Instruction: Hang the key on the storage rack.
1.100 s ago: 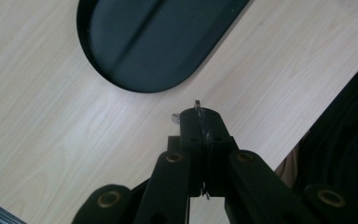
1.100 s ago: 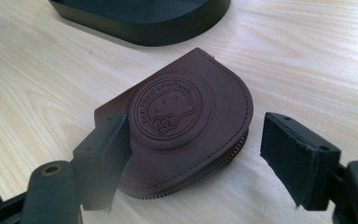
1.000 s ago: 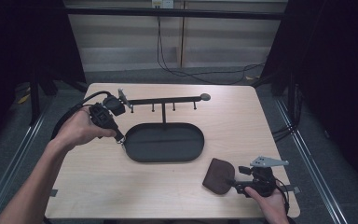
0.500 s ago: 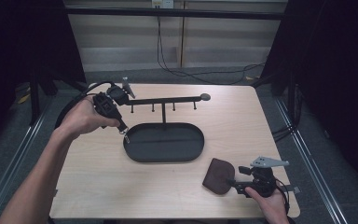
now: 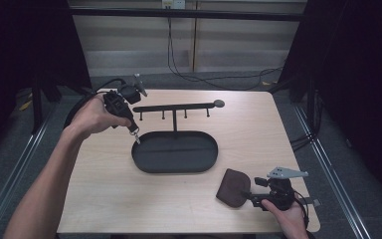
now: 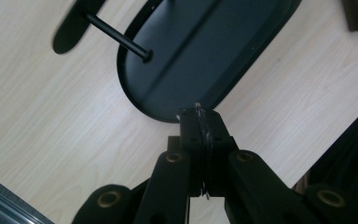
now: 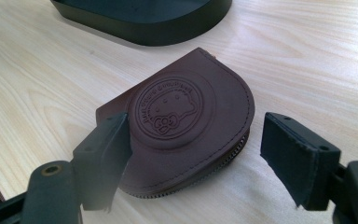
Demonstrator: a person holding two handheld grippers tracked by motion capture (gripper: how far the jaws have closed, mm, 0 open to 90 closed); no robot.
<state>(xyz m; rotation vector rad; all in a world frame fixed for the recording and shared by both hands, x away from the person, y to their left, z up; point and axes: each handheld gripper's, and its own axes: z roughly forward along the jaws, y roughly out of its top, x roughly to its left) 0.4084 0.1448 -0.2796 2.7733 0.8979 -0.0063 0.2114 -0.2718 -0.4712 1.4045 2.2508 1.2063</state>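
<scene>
Key ring (image 5: 136, 134) pinched in left gripper (image 6: 199, 114), above tray (image 5: 144, 162) rim.

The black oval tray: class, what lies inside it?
Inside the black oval tray only the post of its hook rack rises from the back. The left gripper, shut on a thin metal ring, hides a sliver of rim.

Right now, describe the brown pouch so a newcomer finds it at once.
Start at the light wooden table and find the black oval tray with the hook rack at its middle. Nearer the front right corner lies the brown pouch, between the open jaws of the right gripper. It alone is brown leather, half-round, zipped, with a round embossed stamp.
</scene>
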